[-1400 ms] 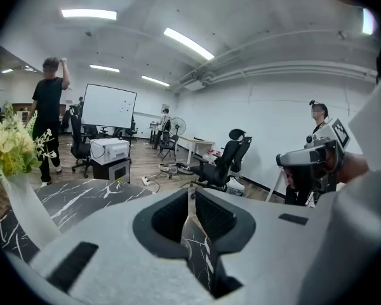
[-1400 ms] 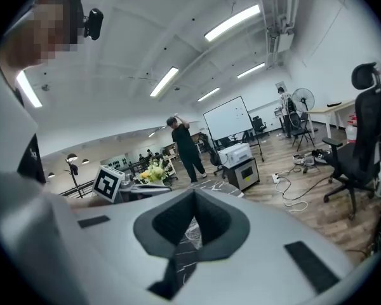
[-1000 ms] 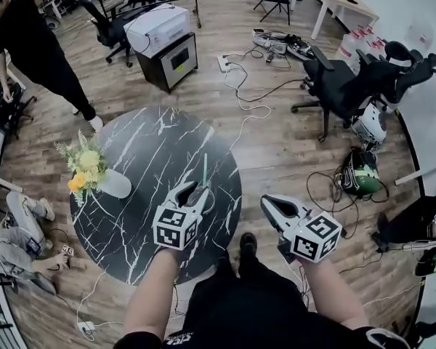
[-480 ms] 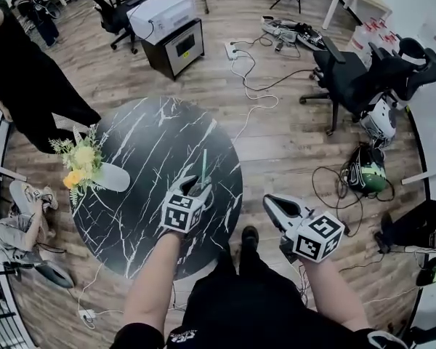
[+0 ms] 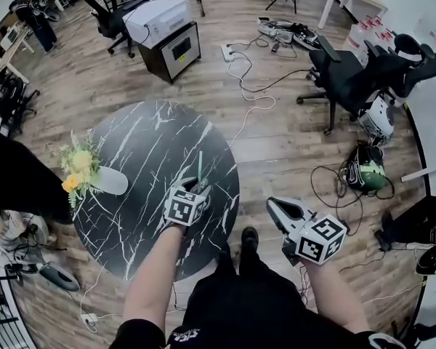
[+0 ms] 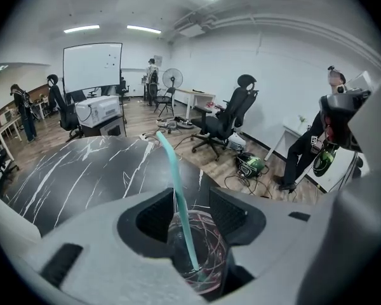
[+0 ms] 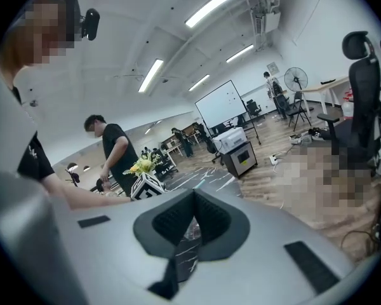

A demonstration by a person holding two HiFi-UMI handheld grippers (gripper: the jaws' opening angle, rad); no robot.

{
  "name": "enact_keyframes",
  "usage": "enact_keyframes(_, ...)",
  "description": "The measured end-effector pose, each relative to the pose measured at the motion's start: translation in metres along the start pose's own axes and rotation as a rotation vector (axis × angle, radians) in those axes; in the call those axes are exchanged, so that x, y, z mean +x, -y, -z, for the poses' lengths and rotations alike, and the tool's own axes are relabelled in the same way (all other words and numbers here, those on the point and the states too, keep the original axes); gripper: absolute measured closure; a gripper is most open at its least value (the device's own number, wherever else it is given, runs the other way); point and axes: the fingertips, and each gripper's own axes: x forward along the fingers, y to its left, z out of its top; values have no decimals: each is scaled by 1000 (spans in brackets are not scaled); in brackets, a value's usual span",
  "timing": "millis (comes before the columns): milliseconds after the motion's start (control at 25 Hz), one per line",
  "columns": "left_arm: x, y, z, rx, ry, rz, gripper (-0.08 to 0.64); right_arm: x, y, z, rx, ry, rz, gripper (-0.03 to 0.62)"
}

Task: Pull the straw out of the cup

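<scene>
Nearest to us, off the near right edge of the round black marble tabletop, the right tongs hung over the wooden floor with their two pads pressed together and nothing between them. At the tabletop's near right part, the left tongs pointed steeply down with their jaws wide apart; they had just been opening. The clear cup, streaked with thin coloured lines, stood between the two dark pads, and we could not tell whether either pad touched it. The pale green straw was in the cup, its lower end near the cup's bottom and its upper length leaning out past the rim toward the tabletop's middle. At the tabletop's left edge lay a white vase of yellow flowers. Beyond the tabletop's far edge, on the floor, a white printer sat on a dark cabinet, and to the far right of the tabletop stood a black office chair.
</scene>
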Motion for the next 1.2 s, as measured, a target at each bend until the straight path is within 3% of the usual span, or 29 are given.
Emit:
enact_keyframes(200, 3, -3, 3, 20, -10, -17, 444, -8, 0, 5, 11, 4, 16, 586)
enact_keyframes(400, 6, -4, 6, 26, -19, -14, 453, -11, -3, 9, 21, 2, 19, 586)
enact_keyframes(560, 6, -5, 7, 46, -26, -24, 520, -13, -6, 8, 16, 5, 23, 586)
enact_keyframes(720, 0, -11, 6, 50, -8, -42, 531, -13, -10, 7, 7, 8, 31, 586)
enact_keyframes(880, -16, -18, -7, 38, 60, -50, 532, -13, -20, 6, -3, 15, 40, 586)
enact_keyframes(1200, -96, -15, -60, -22, 294, -47, 532, -22, -43, -8, -57, 40, 42, 586)
